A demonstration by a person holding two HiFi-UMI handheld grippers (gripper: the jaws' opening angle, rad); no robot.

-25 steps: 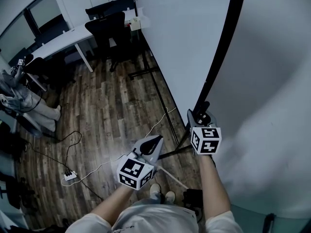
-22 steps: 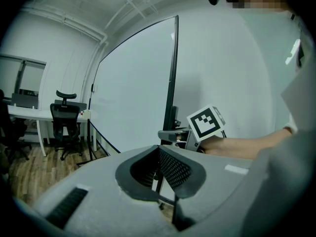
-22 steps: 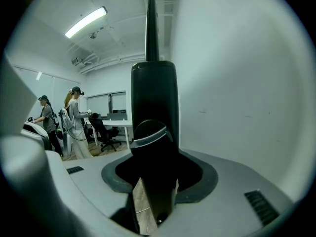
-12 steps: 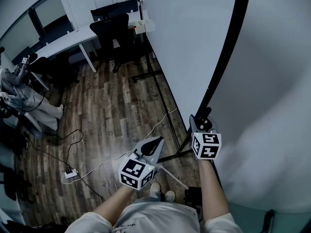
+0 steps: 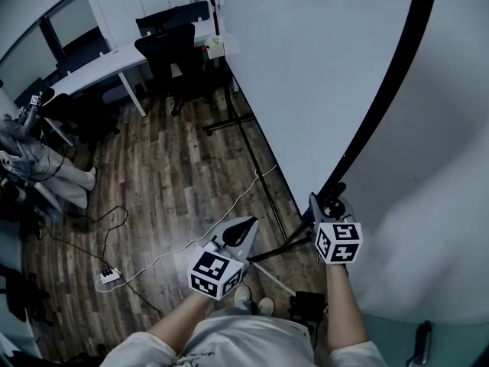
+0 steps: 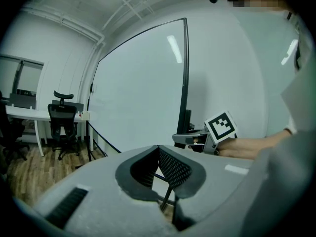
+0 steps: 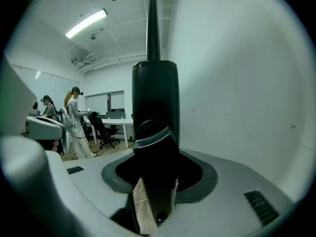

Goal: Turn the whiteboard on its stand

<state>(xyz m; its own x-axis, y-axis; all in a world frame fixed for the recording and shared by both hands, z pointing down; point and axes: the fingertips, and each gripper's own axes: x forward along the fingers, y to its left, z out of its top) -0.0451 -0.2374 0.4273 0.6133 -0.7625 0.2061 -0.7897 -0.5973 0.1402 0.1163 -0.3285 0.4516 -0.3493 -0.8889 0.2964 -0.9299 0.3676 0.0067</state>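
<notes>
Wood-plank flooring [image 5: 176, 167] ran the length of an open office, with one white desk [image 5: 99, 63] and two black chairs [image 5: 164, 48] at its far end. One whiteboard [image 5: 306, 67] stood upright on its stand [image 5: 228, 119] along the right of the room, its black frame edge [image 5: 382, 90] nearest the operator.

The right gripper [image 5: 330, 203] was clamped on the lower end of that frame edge. Its own view showed the dark upright filling the gap between the jaws. The hold sat at the board's outer edge, which in my judgement gave the most leverage for swinging the board about its stand.

The left gripper [image 5: 243, 228] had its jaws together with nothing between them. It was held low in front of the operator's body, apart from the board. I judged it idle and kept out of the board's sweep.

One white cable [image 5: 229, 212] crossed the floor to one power strip [image 5: 109, 277] and passed near the stand's floor rail. It could snag if the stand shifted.

Count: two grippers, one engaged; one whiteboard; one desk; two chairs. Two persons [image 7: 74, 122] stood across the room in the right gripper view, well apart from the board.
</notes>
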